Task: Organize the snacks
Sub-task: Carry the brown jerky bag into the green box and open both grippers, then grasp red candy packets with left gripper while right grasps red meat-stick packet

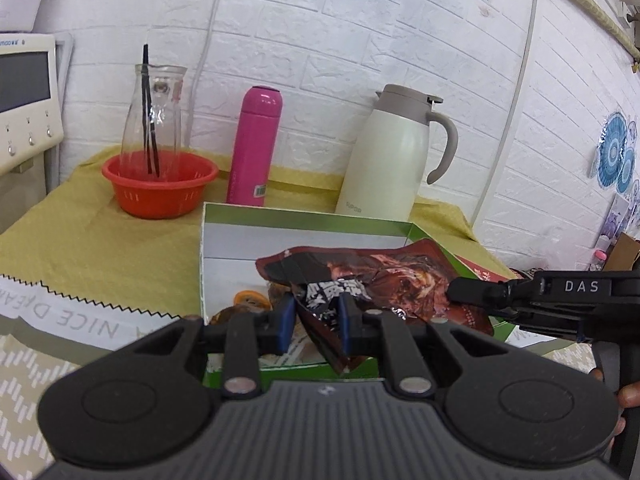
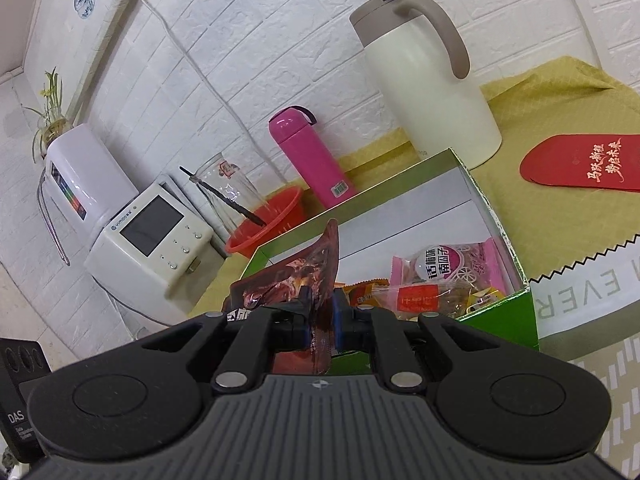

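A dark red snack packet hangs above an open green box with a white inside. My left gripper is shut on the packet's crumpled near corner, its blue pads on either side of the foil. My right gripper comes in from the right and pinches the packet's other end. In the right wrist view the same packet stands up between my right gripper's blue pads, over the near left corner of the box. A pink snack packet and several small wrapped snacks lie inside the box.
Behind the box stand a cream thermos jug, a pink bottle and a glass carafe in an orange basket. A red envelope lies on the yellow cloth. A white water dispenser stands past the table's left edge.
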Action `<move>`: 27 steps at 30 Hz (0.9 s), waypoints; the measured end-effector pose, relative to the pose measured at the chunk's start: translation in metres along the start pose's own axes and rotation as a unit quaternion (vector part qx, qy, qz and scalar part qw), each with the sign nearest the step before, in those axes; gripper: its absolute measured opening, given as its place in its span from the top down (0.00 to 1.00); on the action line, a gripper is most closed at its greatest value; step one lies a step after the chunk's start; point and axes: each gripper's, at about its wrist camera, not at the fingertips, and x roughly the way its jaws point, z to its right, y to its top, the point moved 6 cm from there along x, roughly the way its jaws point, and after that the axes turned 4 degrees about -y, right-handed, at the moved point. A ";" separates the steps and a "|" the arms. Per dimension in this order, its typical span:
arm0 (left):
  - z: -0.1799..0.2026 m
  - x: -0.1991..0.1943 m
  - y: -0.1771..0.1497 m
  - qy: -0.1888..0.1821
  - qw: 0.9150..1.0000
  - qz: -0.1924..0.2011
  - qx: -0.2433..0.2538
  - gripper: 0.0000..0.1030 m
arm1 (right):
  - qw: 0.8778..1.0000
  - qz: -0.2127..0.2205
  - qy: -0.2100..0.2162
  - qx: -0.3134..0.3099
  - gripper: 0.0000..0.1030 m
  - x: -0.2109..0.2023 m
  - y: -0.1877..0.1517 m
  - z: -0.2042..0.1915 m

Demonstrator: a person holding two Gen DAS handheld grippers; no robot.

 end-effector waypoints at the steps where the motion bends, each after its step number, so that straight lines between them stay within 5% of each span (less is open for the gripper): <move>1: -0.002 0.003 0.000 0.004 1.000 -0.002 0.000 0.87 | 1.000 -0.002 0.003 0.002 0.81 0.002 0.000 0.002; 4: -0.005 0.009 0.001 0.008 1.000 -0.004 -0.006 0.87 | 1.000 0.004 0.009 0.003 0.80 0.003 0.001 0.003; 6: -0.006 0.013 0.003 0.011 1.000 -0.007 -0.003 0.88 | 1.000 0.011 -0.005 -0.014 0.70 0.004 0.002 0.000; 8: -0.005 0.015 0.003 0.023 1.000 -0.008 0.008 0.86 | 0.998 0.023 -0.034 -0.048 0.47 0.004 0.004 -0.004; 10: -0.008 0.014 0.002 0.038 0.999 -0.006 0.013 0.62 | 0.995 0.036 -0.054 -0.081 0.16 0.001 0.005 -0.009; 11: -0.011 0.012 0.002 0.044 0.999 -0.003 0.010 0.59 | 0.992 0.046 -0.062 -0.096 0.02 -0.002 0.005 -0.010; 19: -0.026 -0.042 -0.006 0.050 0.999 0.012 0.019 0.50 | 0.988 0.063 -0.045 -0.133 0.00 -0.049 -0.011 -0.022; 27: -0.006 -0.105 -0.047 0.022 0.999 -0.009 0.023 0.46 | 0.993 0.014 -0.001 -0.113 0.00 -0.091 -0.061 -0.033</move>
